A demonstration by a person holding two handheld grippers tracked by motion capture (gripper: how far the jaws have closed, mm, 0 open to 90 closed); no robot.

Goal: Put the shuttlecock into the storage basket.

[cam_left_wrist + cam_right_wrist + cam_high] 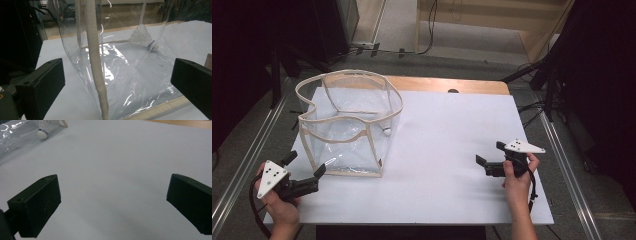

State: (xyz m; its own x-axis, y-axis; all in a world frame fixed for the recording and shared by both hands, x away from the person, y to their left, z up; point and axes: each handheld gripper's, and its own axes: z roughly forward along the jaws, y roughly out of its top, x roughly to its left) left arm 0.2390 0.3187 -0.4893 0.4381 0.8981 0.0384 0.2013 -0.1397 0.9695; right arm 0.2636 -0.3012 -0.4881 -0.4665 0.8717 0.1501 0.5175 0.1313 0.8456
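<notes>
A clear plastic bag [347,125] with beige cloth trim stands upright on the left of the white table top [452,150]. A white shuttlecock [387,131] with a blue band lies low against the bag's right wall, seemingly inside. My left gripper [306,164] is open at the bag's near left corner, not touching it. In the left gripper view the bag's beige corner seam [96,62] rises between the wide-apart jaws of the left gripper [117,82], with the shuttlecock [145,38] beyond. My right gripper [490,153] is open over bare table at the right. The right gripper view shows the right gripper [113,200] with nothing between its jaws and the shuttlecock [44,130] far off.
A strip of wooden table edge [452,85] shows past the white top. Black stands [542,70] and cables [427,45] sit on the floor behind and beside the table. A metal rail [562,165] runs along the right side.
</notes>
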